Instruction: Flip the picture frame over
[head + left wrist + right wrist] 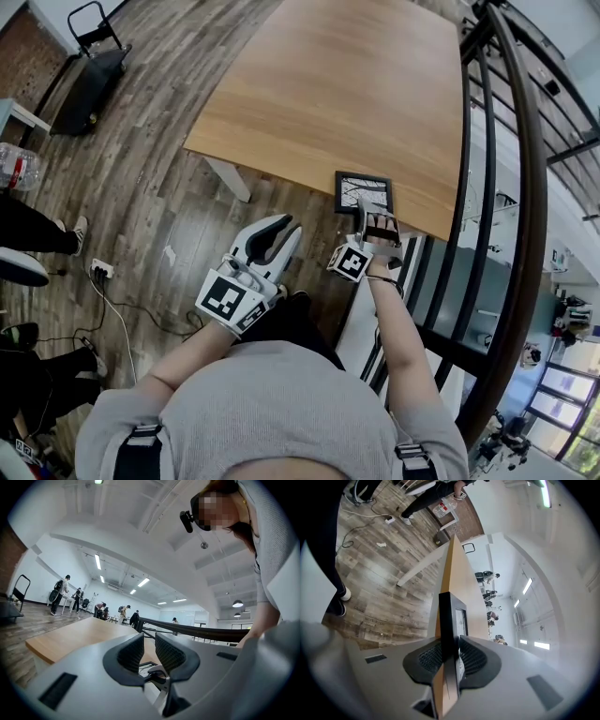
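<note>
Two claws: our R gripper [451, 644] clamped on picture frame [354, 187] at table [328, 94] edge; L gripper [150, 645] jaws slightly apart, empty.

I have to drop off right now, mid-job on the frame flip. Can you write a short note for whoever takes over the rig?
Right hand-held gripper: shut on the near edge of the picture frame.
Left hand-held gripper: open, nothing between its jaws, held off the table's near edge and left of the frame.
Frame: lies flat at the near edge of the table, toward its right corner, picture side up.
Done: the frame is gripped.
Left: lift that edge, turn the frame over, lay it face down on the table and release.
</note>
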Action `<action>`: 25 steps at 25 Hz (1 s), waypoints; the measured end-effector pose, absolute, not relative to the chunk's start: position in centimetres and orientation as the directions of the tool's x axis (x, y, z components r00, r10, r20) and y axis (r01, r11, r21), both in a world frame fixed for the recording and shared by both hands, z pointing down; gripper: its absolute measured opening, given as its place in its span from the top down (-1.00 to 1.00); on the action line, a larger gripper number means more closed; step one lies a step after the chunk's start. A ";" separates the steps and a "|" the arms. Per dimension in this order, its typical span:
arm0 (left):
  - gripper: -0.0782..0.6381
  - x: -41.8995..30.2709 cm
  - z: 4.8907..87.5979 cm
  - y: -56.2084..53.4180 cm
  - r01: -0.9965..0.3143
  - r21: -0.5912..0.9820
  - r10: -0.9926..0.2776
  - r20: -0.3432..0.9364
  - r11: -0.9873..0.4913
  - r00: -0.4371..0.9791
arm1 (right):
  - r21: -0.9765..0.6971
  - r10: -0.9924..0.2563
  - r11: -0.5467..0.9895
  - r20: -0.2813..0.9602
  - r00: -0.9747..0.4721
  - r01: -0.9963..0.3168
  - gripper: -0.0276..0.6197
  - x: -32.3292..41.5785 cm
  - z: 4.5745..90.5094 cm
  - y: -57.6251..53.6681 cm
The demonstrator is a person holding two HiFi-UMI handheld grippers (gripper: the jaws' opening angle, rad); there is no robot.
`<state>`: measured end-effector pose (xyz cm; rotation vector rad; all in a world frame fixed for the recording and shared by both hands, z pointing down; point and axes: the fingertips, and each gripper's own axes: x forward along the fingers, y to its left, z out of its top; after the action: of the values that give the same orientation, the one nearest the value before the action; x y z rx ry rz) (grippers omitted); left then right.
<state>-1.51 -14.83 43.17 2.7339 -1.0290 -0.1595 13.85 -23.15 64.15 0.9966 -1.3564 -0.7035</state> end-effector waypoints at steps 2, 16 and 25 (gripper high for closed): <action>0.56 -1.4 43.1 -14.7 -0.636 0.238 -0.660 -0.024 -0.734 0.751 | 0.880 -0.872 0.450 0.470 0.134 -0.155 0.70 14.0 64.2 -23.2; 0.56 -1.5 43.1 -14.2 -0.630 0.242 -0.652 -0.015 -0.738 0.758 | 0.816 -0.810 0.526 0.567 0.150 -0.241 0.17 14.0 65.4 -21.6; 0.56 -0.6 44.1 -14.3 -0.614 0.253 -0.634 0.001 -0.748 0.773 | 0.755 -0.890 0.230 0.418 0.182 -0.614 0.09 16.8 58.3 -17.3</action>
<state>-0.56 -14.30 44.13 2.7287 -0.9763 -0.1241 16.75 -17.34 58.26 1.4746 -1.5223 -0.3544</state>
